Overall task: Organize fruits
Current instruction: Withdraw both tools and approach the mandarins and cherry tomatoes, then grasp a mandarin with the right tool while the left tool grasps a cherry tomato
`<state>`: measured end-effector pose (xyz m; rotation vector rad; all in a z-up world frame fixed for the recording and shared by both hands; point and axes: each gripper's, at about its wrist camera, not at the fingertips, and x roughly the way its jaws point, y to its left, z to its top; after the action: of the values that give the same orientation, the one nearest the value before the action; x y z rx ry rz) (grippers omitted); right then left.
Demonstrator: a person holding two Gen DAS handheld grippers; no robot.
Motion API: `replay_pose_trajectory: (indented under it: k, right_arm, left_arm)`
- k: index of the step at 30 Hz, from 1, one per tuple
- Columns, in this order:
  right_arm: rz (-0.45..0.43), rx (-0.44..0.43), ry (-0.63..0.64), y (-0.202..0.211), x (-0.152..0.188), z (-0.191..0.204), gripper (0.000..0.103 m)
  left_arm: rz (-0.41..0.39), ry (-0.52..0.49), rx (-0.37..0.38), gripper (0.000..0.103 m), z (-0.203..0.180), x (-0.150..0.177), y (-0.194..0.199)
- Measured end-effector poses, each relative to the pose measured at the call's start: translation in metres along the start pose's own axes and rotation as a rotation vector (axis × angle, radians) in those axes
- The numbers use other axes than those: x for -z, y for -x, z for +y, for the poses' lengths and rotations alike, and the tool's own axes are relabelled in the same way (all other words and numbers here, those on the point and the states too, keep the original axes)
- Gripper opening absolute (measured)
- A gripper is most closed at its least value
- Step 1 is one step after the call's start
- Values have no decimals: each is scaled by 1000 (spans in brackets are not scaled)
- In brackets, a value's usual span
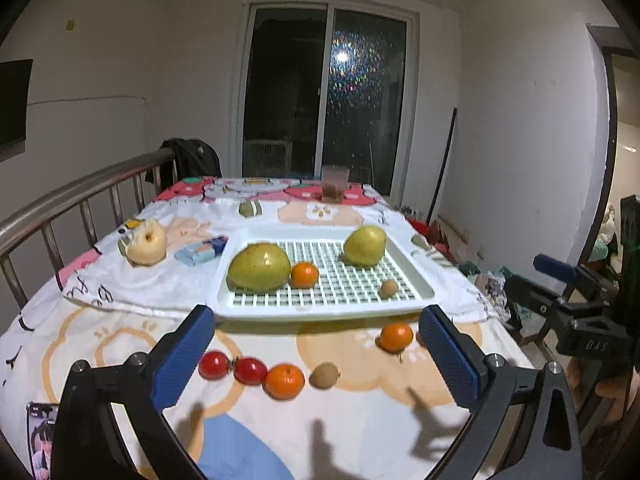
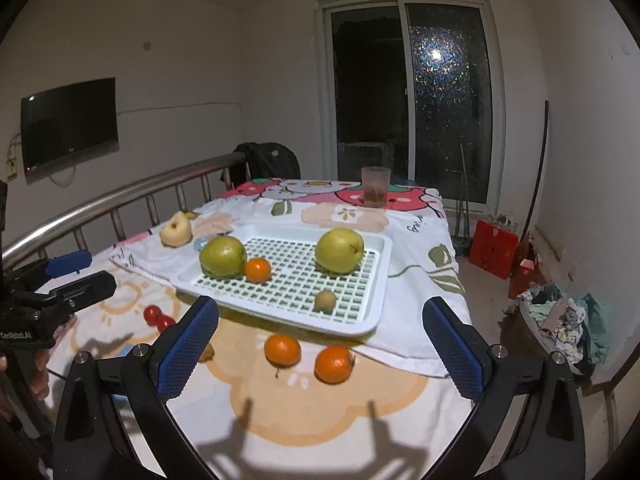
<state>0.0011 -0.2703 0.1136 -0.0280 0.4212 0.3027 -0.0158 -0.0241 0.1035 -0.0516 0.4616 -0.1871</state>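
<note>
A white slotted tray (image 1: 224, 264) (image 2: 384, 272) holds two green pears (image 1: 259, 268) (image 1: 365, 246), an orange (image 1: 305, 275) and a small brown fruit (image 1: 389, 288). On the cloth in front lie two red tomatoes (image 1: 214, 365) (image 1: 250, 371), an orange (image 1: 284, 381), a brown fruit (image 1: 324, 375) and another orange (image 1: 396, 337). My left gripper (image 1: 317, 314) hovers open above this row, holding nothing. My right gripper (image 2: 320, 306) is open and empty over two oranges (image 2: 282, 350) (image 2: 334, 364). A pale apple (image 1: 147, 243) sits left of the tray.
A pink cup (image 1: 335, 184) stands at the table's far end. A metal railing (image 1: 80, 196) runs along the left side. A blue packet (image 1: 202, 250) lies by the tray and a phone (image 1: 40, 436) at the near left. Red crates (image 2: 494, 254) and clothes (image 2: 560, 316) are on the floor.
</note>
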Motion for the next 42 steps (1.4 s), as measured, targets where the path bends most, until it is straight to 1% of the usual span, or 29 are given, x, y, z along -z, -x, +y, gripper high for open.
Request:
replay_pose_trajectory:
  k: [11,15,19,23,26,29,35,38,40,42]
  right_arm:
    - [77,7,3,-9,21,-8,103]
    - [112,3,-5,-15,27,-12,103]
    - [160,-1,-17,-25,32,-18,103]
    - [215,-17,-42,-37,37,-23,103]
    - [261,-32,-54,-48,41,-26,102]
    - [297,-43,-67,-57,44,-28,99]
    - [329,-41,-51,-69,43,-28,87]
    - [348,-36,-35,-78,42,-26,80]
    - [366,-33,-26,-86,43,-25,73]
    - [386,-32,-21,-93,44,-24,69]
  left_arm:
    - [143,20,-12,103,10,31,-15]
    - [209,36,-7,103,18,40,-24]
    - [257,71,-10,103,29,46,-33]
    - [289,132,12,103,41,49,-40]
    - [317,147,4,101,45,51,-46]
    - [334,171,-7,99,53,52,-51]
    - [343,215,-80,92,77,43,-62]
    - [349,232,-128,88,88,40,-70]
    - [353,260,-130,86,96,40,-74]
    - [361,268,-144,84,100,41,-80]
